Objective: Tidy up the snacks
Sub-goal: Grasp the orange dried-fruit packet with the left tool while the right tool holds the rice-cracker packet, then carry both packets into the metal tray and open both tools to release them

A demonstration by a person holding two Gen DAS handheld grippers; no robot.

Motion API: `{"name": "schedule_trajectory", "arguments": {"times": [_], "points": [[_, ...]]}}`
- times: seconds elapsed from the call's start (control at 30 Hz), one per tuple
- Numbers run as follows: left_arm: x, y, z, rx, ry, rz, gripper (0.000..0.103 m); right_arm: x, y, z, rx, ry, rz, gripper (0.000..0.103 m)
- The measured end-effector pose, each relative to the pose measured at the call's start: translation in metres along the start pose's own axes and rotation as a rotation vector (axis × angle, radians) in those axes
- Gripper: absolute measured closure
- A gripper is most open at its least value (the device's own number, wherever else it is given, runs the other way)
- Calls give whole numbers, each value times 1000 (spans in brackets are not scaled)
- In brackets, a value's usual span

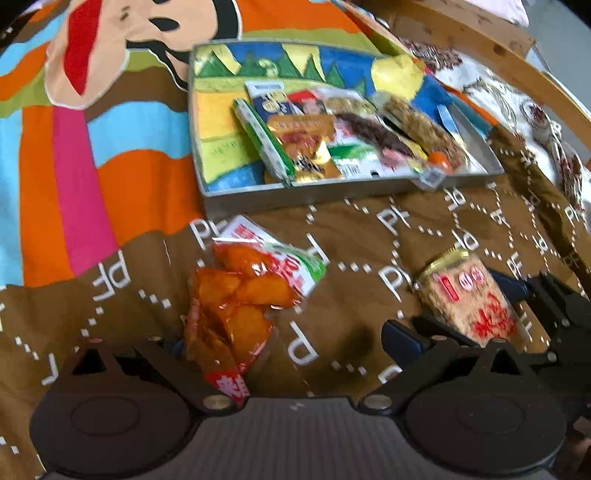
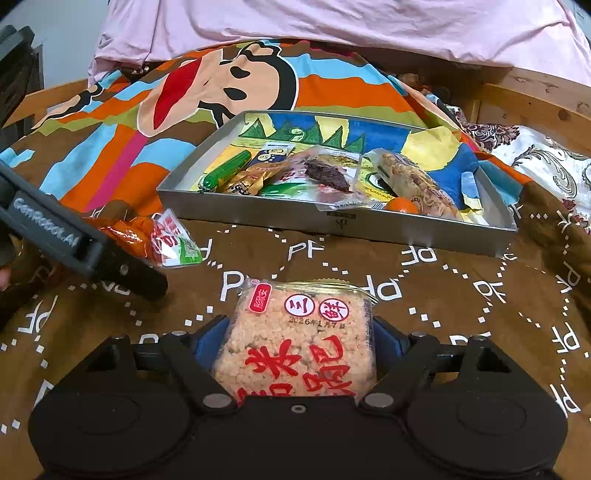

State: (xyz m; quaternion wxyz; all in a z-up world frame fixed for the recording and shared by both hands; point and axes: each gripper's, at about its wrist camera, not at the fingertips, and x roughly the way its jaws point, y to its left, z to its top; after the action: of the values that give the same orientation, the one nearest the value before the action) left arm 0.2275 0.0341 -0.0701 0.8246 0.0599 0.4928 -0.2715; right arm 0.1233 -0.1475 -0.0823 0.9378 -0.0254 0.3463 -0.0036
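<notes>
A grey metal tray (image 1: 258, 192) (image 2: 369, 229) with a colourful picture lining holds several snack packets. My left gripper (image 1: 291, 343) is open, its jaws wide apart; an orange snack packet (image 1: 236, 299) lies on the blanket against its left finger, not gripped. It also shows in the right wrist view (image 2: 147, 232). My right gripper (image 2: 301, 332) is shut on a rice-crisp packet (image 2: 299, 343) with red writing, held just before the tray. In the left wrist view this packet (image 1: 469, 299) sits between the right gripper's fingers (image 1: 546, 302).
A brown blanket with white "PF" print (image 2: 461, 295) covers the bed under the tray. A bright cartoon-face cover (image 2: 221, 85) lies behind the tray. A pink sheet (image 2: 332, 26) and a wooden frame (image 2: 535, 103) are at the back, a floral cloth (image 1: 517, 107) at right.
</notes>
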Motion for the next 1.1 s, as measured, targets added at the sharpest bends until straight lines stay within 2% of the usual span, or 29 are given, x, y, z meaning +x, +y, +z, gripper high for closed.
{"name": "schedule_trajectory", "arguments": {"times": [0.1, 0.3, 0.37, 0.43, 0.47, 0.53, 0.8, 1.1], "points": [[5, 1, 3, 65, -42, 98, 3, 1, 0, 0, -3, -6, -2, 19], [18, -1, 4, 148, -91, 128, 6, 6, 4, -2, -23, -29, -17, 17], [19, -6, 3, 191, -99, 131, 11, 7, 5, -3, -29, -40, -21, 16], [17, -7, 2, 202, -96, 109, 20, 7, 6, -3, -35, -47, -23, 19], [16, -6, 2, 202, -91, 102, 22, 6, 7, -3, -39, -53, -22, 24], [14, -4, 3, 187, -80, 96, 27, 4, 10, -4, -60, -64, -20, 25], [6, -12, -2, 87, -55, 111, 29, -2, 19, -6, -114, -91, -7, 27], [-20, -16, -13, 12, -114, 175, 31, -14, 27, -5, -167, -149, -14, 27]]}}
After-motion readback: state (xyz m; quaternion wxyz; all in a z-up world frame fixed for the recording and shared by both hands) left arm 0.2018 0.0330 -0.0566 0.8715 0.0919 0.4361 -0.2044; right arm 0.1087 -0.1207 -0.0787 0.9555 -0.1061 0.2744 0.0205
